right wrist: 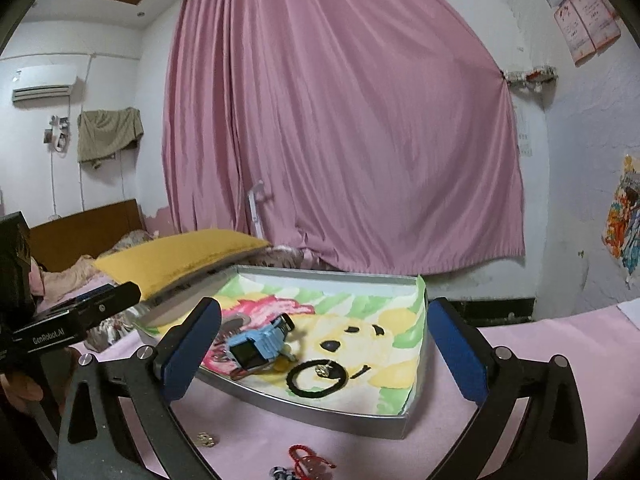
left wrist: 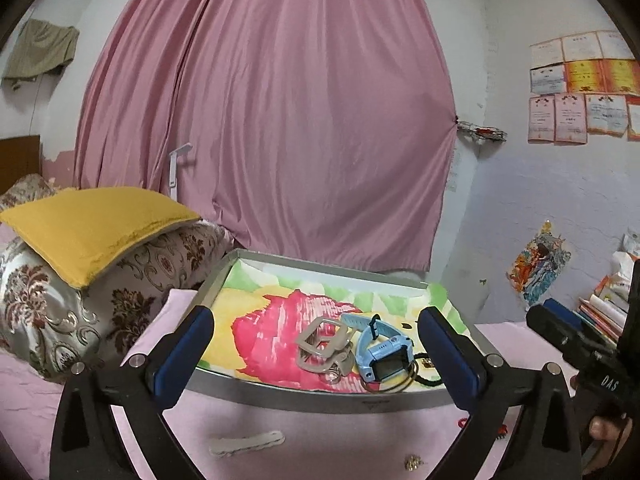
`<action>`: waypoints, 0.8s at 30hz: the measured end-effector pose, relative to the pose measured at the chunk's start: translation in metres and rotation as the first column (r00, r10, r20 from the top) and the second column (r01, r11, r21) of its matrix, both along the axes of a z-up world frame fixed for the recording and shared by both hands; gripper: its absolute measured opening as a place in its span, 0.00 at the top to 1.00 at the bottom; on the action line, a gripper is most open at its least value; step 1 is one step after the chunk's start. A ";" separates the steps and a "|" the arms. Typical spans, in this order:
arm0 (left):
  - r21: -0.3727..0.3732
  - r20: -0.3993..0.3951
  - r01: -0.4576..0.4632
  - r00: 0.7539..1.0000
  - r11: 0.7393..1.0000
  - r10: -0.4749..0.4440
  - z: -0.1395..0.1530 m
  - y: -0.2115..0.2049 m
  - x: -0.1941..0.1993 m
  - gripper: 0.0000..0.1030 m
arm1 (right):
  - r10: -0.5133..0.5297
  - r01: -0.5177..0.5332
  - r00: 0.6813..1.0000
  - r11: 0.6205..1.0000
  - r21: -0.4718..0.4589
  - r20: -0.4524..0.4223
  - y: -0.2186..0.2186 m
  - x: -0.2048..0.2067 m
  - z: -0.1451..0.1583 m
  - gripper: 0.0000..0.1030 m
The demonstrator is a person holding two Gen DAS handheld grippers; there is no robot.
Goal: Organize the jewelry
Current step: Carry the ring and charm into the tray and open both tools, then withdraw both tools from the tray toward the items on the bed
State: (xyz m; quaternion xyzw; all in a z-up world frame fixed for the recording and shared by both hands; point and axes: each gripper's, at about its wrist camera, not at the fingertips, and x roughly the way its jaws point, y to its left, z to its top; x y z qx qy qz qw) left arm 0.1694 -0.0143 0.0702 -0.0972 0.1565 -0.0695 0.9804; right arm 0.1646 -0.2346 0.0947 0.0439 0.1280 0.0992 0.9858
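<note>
place: home bedroom
bed: pink sheet (left wrist: 248, 420) under both tongs, wooden headboard (right wrist: 88, 228) far left
bedding: yellow pillow (left wrist: 92, 228) on floral quilt (left wrist: 60, 312), left of the tongs
window side: pink curtain (left wrist: 272, 120) straight ahead
walls: air conditioner (right wrist: 44, 82) upper left, certificates (left wrist: 580, 92) upper right

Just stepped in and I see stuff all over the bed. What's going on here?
A person is sorting jewelry into a shallow tray on the bed, with a handheld gripper in each hand. The left gripper and right gripper both stand open and empty. A blue smartwatch, a grey watch case and a black bracelet lie in the tray. A red string bracelet and a small gold piece remain on the pink sheet.
</note>
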 end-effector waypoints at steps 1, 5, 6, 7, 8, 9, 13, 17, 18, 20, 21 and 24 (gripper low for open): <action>0.008 0.007 0.003 1.000 1.000 -0.003 0.001 0.000 -0.005 0.01 | -0.003 0.003 1.000 1.000 -0.003 0.008 0.000 -0.004 0.001 0.02; 0.041 0.005 0.021 1.000 0.999 -0.022 0.004 0.002 -0.019 0.01 | 0.018 -0.017 1.000 1.000 -0.004 0.007 0.002 -0.015 0.003 0.02; 0.048 -0.003 0.029 1.000 0.998 -0.029 0.003 0.003 -0.022 0.01 | 0.025 -0.025 1.000 1.000 -0.007 0.000 0.003 -0.017 0.003 0.02; 0.055 -0.015 0.038 0.999 0.998 -0.038 0.003 0.005 -0.024 0.01 | 0.035 -0.035 0.999 0.999 -0.010 -0.009 0.003 -0.020 0.002 0.02; 0.057 -0.028 0.049 0.998 0.997 -0.047 0.002 0.007 -0.025 0.01 | 0.039 -0.039 0.999 0.999 -0.011 -0.016 0.004 -0.021 0.001 0.02; 0.049 -0.050 0.067 0.997 0.997 -0.065 -0.001 0.010 -0.026 0.01 | 0.041 -0.042 0.999 0.999 -0.015 -0.034 0.005 -0.023 0.000 0.02; -0.007 -0.147 0.118 0.982 0.993 -0.118 -0.013 0.019 -0.030 0.01 | 0.093 -0.096 0.989 0.995 -0.018 -0.115 0.009 -0.028 -0.008 0.02; -0.005 -0.245 0.153 0.958 0.988 -0.150 -0.026 0.022 -0.028 0.01 | 0.140 -0.151 0.968 0.988 -0.039 -0.208 0.014 -0.031 -0.020 0.02; 0.005 -0.268 0.156 0.952 0.988 -0.149 -0.028 0.022 -0.026 0.01 | 0.148 -0.163 0.961 0.985 -0.048 -0.235 0.014 -0.032 -0.024 0.02; 0.025 -0.305 0.162 0.941 0.987 -0.146 -0.033 0.022 -0.023 0.01 | 0.166 -0.185 0.945 0.982 -0.040 -0.281 0.011 -0.031 -0.029 0.02; 0.036 -0.325 0.165 0.934 0.986 -0.145 -0.035 0.021 -0.021 0.01 | 0.172 -0.190 0.940 0.981 -0.033 -0.295 0.010 -0.029 -0.031 0.02; 0.054 -0.379 0.171 0.915 0.984 -0.139 -0.044 0.023 -0.015 0.01 | 0.180 -0.201 0.914 0.979 -0.021 -0.365 0.007 -0.025 -0.039 0.02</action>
